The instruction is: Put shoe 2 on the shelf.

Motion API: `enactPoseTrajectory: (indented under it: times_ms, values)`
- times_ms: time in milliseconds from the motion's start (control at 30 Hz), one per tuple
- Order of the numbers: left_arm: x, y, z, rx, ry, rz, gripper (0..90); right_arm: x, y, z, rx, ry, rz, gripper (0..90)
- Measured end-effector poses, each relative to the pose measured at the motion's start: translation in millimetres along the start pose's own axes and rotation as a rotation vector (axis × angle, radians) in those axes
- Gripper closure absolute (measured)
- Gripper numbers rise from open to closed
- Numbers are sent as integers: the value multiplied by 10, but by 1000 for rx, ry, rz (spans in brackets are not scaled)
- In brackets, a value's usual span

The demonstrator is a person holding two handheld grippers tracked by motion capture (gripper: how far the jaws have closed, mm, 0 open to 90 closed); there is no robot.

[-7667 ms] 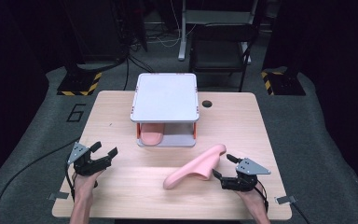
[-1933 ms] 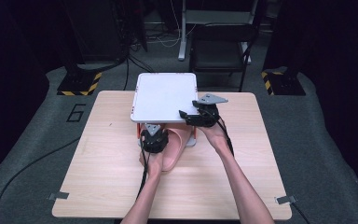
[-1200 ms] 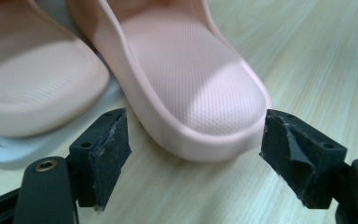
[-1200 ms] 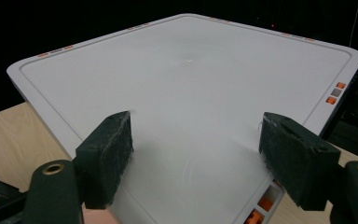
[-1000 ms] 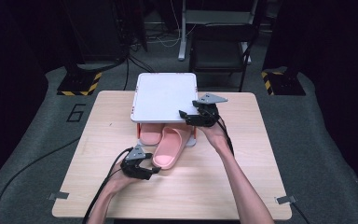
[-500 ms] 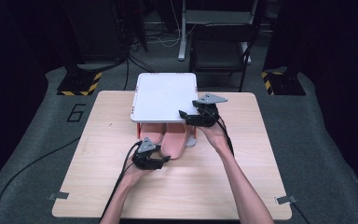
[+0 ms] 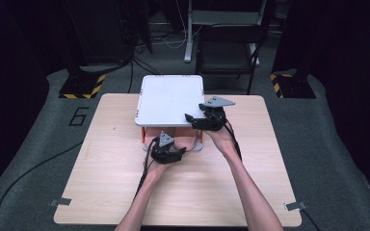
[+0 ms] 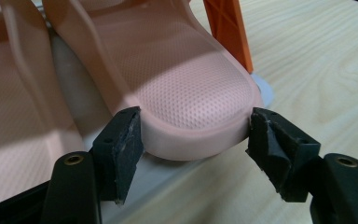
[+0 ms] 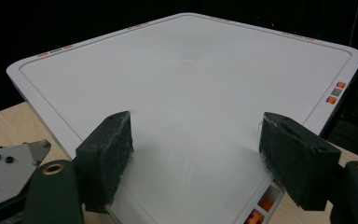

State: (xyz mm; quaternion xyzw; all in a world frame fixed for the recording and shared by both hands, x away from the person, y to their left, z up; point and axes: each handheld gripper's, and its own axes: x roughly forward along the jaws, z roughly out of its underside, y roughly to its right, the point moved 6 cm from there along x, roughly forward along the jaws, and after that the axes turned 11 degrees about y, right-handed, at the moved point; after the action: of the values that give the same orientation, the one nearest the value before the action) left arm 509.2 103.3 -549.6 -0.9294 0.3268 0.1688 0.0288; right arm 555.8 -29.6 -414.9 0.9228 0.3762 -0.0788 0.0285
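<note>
A pale wooden bench (image 7: 101, 192) stands on a dark grey floor, seen from above. Near its far edge sits a small two-level rack: a white top shelf (image 7: 168, 98) on orange legs (image 8: 228, 32) above a low white base. A person's bare forearms reach in from the near side, a black gripper in each hand.

Under the top shelf, on the base, lie two pink slippers side by side. The right-hand slipper (image 8: 186, 93) has its rounded end poking out over the front edge of the base; its neighbour (image 8: 9, 107) lies just beside it.

The left gripper (image 7: 166, 153) is at the front of the rack. Its jaws have just been closing and now bracket the slipper's rounded end: one pad touches the rim, the other is just clear, so nothing is clamped yet.

The right gripper (image 7: 200, 120) hovers at the right front corner of the top shelf, jaws spread wide and released, grasping nothing
</note>
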Motion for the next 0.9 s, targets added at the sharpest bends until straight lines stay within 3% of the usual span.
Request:
enactPoseTrajectory:
  times_ms: [167, 200, 300, 367, 400, 433, 467, 533, 600, 633, 667, 700, 733, 767, 800, 900]
  values:
    - [-1, 6, -3, 21, -11, 4, 343, -2, 2, 2, 5, 0, 3, 255]
    - [-5, 18, -5, 6, -1, -3, 345, 1, 2, 1, 6, 7, 3, 255]
    - [-124, 29, -38, 4, 40, 29, 329, -3, 4, 2, 5, 1, 0, 254]
    - [-263, 24, -54, -11, 56, 58, 301, 0, 3, 2, 9, 7, -1, 255]
    - [-417, -32, -80, 12, 80, 67, 272, -1, 5, 2, 9, 8, -3, 255]
    - [-417, -32, -80, 12, 80, 67, 244, -1, 5, 2, 9, 8, -3, 255]
    - [-625, -89, -116, -10, 105, 86, 215, 1, 7, 3, 3, 7, -6, 254]
    - [-844, -183, -150, -28, 140, 83, 163, 4, 3, 4, 2, 11, -6, 250]
    - [-1095, -320, -169, -27, 184, 65, 136, -2, 0, 10, 1, 11, -10, 248]
    - [-1095, -320, -169, -27, 184, 65, 108, -2, 0, 10, 1, 11, -10, 248]
    - [-1297, -443, -147, -36, 213, 45, 72, -2, -2, 13, 8, 20, -8, 248]
    - [-1391, -499, -126, -52, 232, 27, 40, -5, 1, 15, 4, 21, -9, 248]
    - [-1391, -499, -126, -52, 232, 27, 33, -5, 1, 15, 4, 21, -9, 248]
    - [-1550, -622, -68, -53, 251, -12, 33, -8, 2, 16, 5, 20, -7, 248]
    - [-1550, -622, -68, -53, 251, -12, 33, -8, 2, 16, 5, 20, -7, 248]
    - [-1773, -849, 32, -77, 279, -93, 33, -5, -3, 17, 7, 24, -8, 245]
